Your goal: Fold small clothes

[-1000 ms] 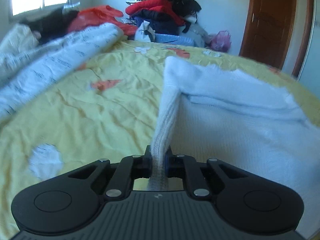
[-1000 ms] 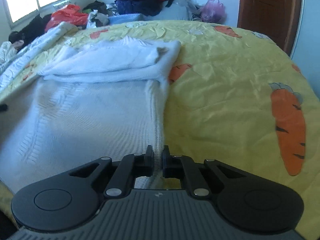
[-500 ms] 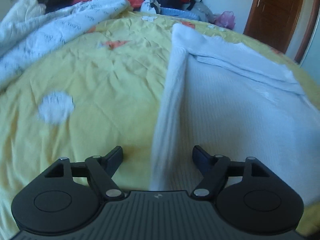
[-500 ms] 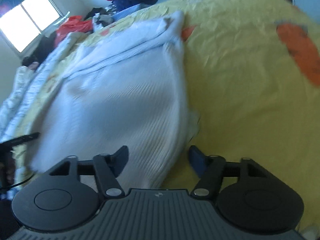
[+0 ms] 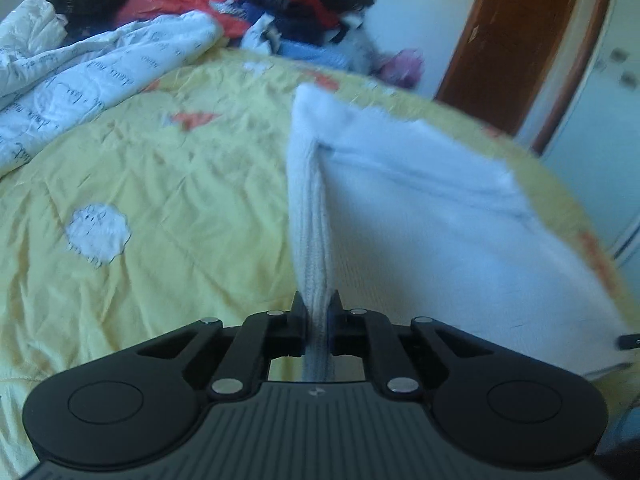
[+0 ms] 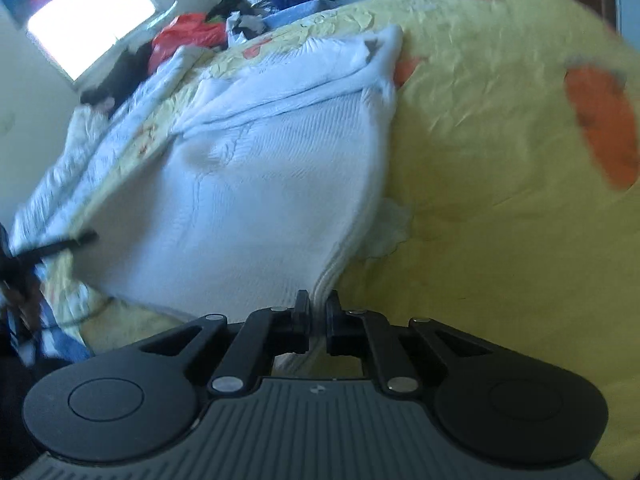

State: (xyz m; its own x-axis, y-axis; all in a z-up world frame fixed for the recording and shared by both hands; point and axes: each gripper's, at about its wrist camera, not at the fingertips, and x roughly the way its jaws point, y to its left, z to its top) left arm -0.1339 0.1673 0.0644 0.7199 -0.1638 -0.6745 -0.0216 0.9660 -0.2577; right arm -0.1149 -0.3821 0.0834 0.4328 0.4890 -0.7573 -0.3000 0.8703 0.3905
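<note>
- Yellow quilted bedspread (image 5: pixel 168 200), printed with orange carrots and white patches, is covering the bed you are working over; it is lying creased and wrinkled.
- White knitted garment (image 6: pixel 256 184) is lying spread on that bedspread, its far end folded over into a thicker band.
- Your left tongs (image 5: pixel 317 322) are pinching the near left edge of the white knitted garment, the ribbed hem running straight between the closed fingers and rising away from you as a narrow ridge.
- Your right tongs (image 6: pixel 318 320) are clamping the near right corner of the same garment, the layered edge sitting between the fingers; yellow bedspread is showing to its right.
- A white quilt with grey lettering (image 5: pixel 100 76) is lying bunched along the bed's left side.
- A heap of clothes (image 5: pixel 296 4), red, dark blue and black, is piling up at the far end of the bed against the pale wall, with a red-orange item (image 5: pixel 172 0) beside it.
- A brown wooden door (image 5: pixel 516 40) is standing at the far right, and a bright window (image 6: pixel 92 16) is glowing at the far left.
- No containers are showing clearly; a purple bundle (image 5: pixel 404 68) near the door is too blurred to name.
</note>
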